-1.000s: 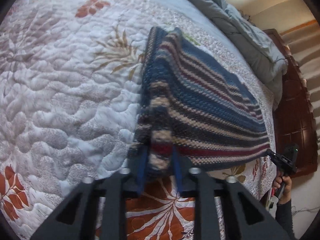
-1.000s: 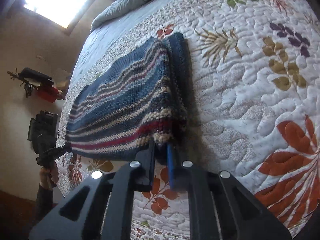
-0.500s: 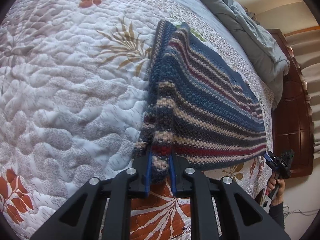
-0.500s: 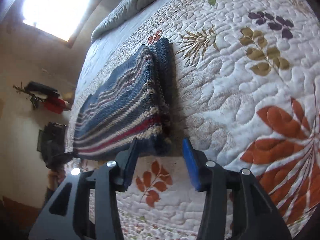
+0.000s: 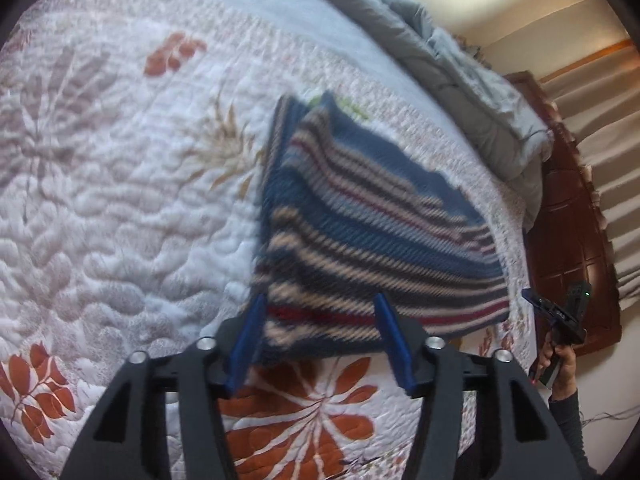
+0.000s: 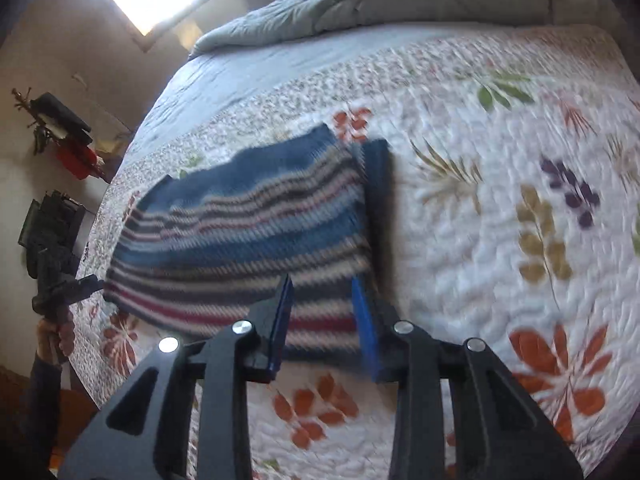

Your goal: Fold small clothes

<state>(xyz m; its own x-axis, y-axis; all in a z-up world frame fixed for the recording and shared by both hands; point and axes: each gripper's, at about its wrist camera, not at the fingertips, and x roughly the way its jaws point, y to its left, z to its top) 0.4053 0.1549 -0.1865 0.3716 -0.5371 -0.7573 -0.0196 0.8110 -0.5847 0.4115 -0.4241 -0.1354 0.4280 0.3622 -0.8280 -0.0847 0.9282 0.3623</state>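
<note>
Jaws parted on both grippers, left gripper (image 5: 320, 340), right gripper (image 6: 323, 320), one striped knit (image 5: 372, 248) folded, one quilt (image 5: 120, 200).

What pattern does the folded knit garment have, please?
Blue, cream, dark and red horizontal stripes on the knit garment, clearest in the right wrist view.

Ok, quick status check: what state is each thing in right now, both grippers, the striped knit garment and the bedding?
Left gripper: open, empty, near the garment's front edge.
Right gripper: open, empty, at the same edge.
Blue striped knit garment: folded, lying flat on the quilt, released.
White floral quilted bedspread: spread flat over the bed.
Grey duvet: bunched up at the far end.
</note>
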